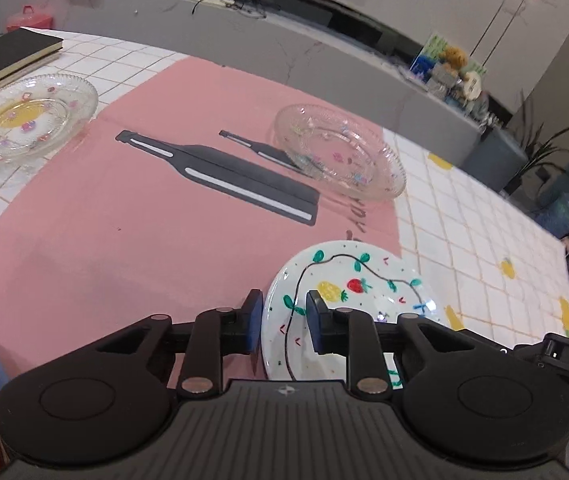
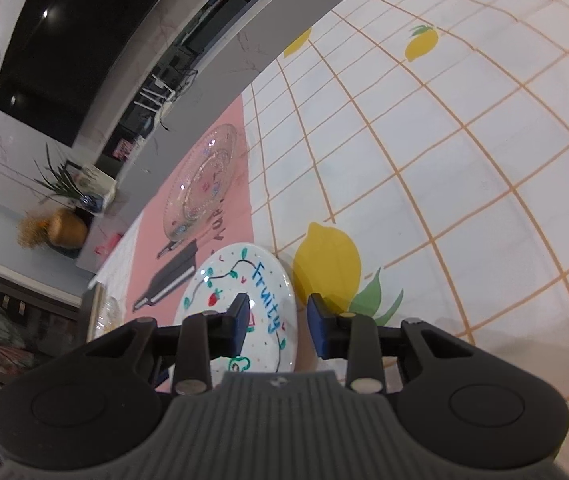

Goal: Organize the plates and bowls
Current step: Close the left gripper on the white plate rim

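Evidently both grippers flank the painted white plate [image 1: 348, 300], which sits at the near edge of the pink mat [image 1: 124, 240] on the tiled worktop [image 1: 464, 208]: the left gripper [image 1: 284, 320] straddles the plate's left rim and the right gripper [image 2: 278, 326] its right rim, each with narrow jaws that seem not yet to pinch, though the fisheye leaves contact uncertain. To lift well, each pair should bite squarely on the thin glazed rim, since the slick ceramic may slip. Two ribbed clear glass plates, one far left [image 1: 24, 120] and one beyond [image 1: 340, 152], look brittle.
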`<act>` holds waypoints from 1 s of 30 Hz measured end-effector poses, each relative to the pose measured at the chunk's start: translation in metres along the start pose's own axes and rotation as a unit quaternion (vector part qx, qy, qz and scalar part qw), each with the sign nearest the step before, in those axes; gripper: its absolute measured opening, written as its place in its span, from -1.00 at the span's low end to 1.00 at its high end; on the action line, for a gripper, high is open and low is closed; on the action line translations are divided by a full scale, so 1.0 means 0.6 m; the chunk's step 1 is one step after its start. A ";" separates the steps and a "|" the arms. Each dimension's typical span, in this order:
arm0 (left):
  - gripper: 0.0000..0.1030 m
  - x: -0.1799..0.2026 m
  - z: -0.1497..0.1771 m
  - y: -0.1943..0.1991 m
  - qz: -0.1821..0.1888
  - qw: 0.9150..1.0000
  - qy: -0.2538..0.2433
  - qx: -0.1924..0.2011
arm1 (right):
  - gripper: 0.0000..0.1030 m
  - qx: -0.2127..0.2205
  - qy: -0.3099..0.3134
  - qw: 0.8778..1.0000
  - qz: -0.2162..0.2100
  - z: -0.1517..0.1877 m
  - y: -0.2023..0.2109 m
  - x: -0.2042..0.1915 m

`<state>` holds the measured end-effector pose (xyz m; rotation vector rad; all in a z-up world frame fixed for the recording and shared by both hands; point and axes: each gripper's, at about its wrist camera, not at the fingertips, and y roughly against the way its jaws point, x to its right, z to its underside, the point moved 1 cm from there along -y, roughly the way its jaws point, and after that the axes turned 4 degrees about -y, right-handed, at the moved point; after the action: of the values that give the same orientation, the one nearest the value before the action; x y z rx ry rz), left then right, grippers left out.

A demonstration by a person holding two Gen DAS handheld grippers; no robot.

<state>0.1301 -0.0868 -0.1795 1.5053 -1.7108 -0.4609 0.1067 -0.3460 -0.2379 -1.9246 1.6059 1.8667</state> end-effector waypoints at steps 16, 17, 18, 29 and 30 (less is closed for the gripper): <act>-0.74 -0.012 0.005 0.010 0.013 0.999 0.033 0.013 | -0.88 0.017 -0.007 1.000 0.010 0.009 0.001 0.008; -0.74 -0.012 0.004 0.013 0.015 0.999 0.033 0.015 | -0.89 0.017 -0.009 1.000 0.010 0.009 0.002 0.009; -0.75 -0.011 0.004 0.016 0.016 0.999 0.034 0.017 | -0.91 0.018 -0.013 1.000 0.009 0.009 0.004 0.009; -0.78 0.004 0.010 0.060 0.038 0.999 0.029 0.023 | -0.92 0.029 -0.013 0.999 0.008 0.022 0.054 0.003; -0.78 0.006 0.013 0.068 0.040 0.999 0.028 0.023 | -0.92 0.030 -0.011 0.999 0.008 0.024 0.061 0.001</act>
<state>0.0976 -0.0826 -0.1541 1.4635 -1.7413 -0.3363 0.0724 -0.3548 -0.2205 -1.8661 1.6547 1.8171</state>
